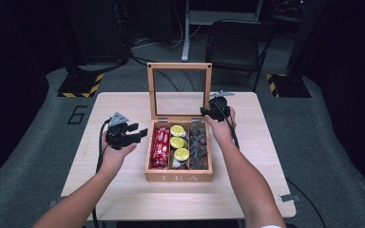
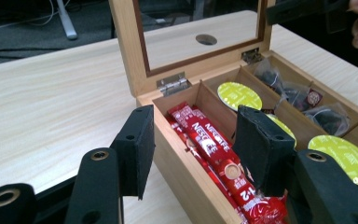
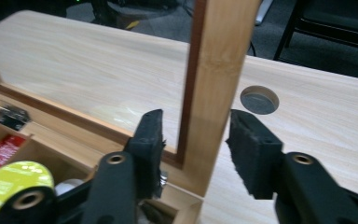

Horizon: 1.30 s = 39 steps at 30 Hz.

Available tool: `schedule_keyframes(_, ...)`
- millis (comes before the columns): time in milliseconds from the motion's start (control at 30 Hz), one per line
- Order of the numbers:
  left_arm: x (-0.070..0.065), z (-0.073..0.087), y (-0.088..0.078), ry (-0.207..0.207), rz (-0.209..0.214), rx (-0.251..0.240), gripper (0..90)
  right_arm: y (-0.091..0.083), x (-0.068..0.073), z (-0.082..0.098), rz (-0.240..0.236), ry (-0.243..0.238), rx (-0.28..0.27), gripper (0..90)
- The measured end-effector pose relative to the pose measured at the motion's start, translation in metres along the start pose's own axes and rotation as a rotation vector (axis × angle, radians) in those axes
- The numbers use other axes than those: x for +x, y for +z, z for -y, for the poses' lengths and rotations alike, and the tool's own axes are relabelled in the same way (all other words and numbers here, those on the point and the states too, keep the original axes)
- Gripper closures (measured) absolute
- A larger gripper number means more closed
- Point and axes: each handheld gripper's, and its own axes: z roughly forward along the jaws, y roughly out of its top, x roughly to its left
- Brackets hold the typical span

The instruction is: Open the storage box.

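The person's forearms enter from the near edge of the pale wooden surface (image 1: 123, 190), framing the tea box (image 1: 178, 176), whose long axis runs toward the far edge and whose glass lid (image 1: 179, 90) stands upright. The right gripper (image 3: 193, 140) reaches level, its fingers (image 3: 256, 154) parted astride the lid's right frame rail without pressing. The left gripper (image 1: 133, 135), just left of the box, has half-open, empty fingers (image 2: 137, 149) aimed toward the red sachets (image 2: 214, 149).

Dark room, dimly lit beyond the pale wooden bench (image 1: 123, 190); grey carpeted floor (image 1: 38, 137) all round, marked with a dark "6" (image 1: 78, 114) off the bench's far left corner; yellow-and-black striped stand bases (image 1: 81, 85) at both far corners; black chair (image 1: 235, 45) and grey metal post (image 1: 186, 28) behind the far edge; cables trailing over the floor.
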Motion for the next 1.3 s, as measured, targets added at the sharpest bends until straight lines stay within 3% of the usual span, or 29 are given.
schedule_keyframes(200, 0.0, 0.003, 0.001, -0.008, 0.006, 0.016, 46.8, -0.021, 0.009, 0.005, -0.023, -0.067, -0.031, 46.5)
schedule_keyframes(333, -0.003, 0.003, -0.003, -0.005, 0.008, 0.012, 46.0, -0.032, 0.009, 0.009, -0.082, -0.049, -0.045, 42.5)
schedule_keyframes(400, -0.004, 0.002, -0.005, 0.004, 0.009, 0.016, 45.5, -0.037, 0.01, 0.013, -0.125, -0.049, -0.024, 42.0)
schedule_keyframes(600, -0.006, 0.003, -0.009, 0.009, 0.005, 0.018, 44.4, -0.049, 0.024, 0.024, -0.173, -0.095, -0.055, 41.7)
schedule_keyframes(800, -0.007, 0.004, -0.017, 0.007, -0.005, 0.034, 44.0, -0.057, 0.037, 0.031, -0.222, -0.128, -0.037, 42.6)
schedule_keyframes(933, -0.007, 0.005, -0.021, 0.007, -0.015, 0.038, 42.4, -0.067, 0.044, 0.036, -0.235, -0.147, -0.058, 42.1)
schedule_keyframes(1000, -0.008, 0.006, -0.022, -0.015, -0.002, 0.037, 41.9, -0.07, 0.046, 0.039, -0.252, -0.15, -0.055, 41.3)
schedule_keyframes(1233, -0.016, 0.004, -0.019, 0.015, 0.01, 0.055, 37.7, -0.075, 0.051, 0.051, -0.262, -0.205, -0.018, 41.0)
schedule_keyframes(1300, -0.017, 0.004, -0.018, 0.019, 0.001, 0.058, 36.2, -0.077, 0.049, 0.052, -0.273, -0.184, -0.027, 40.8)
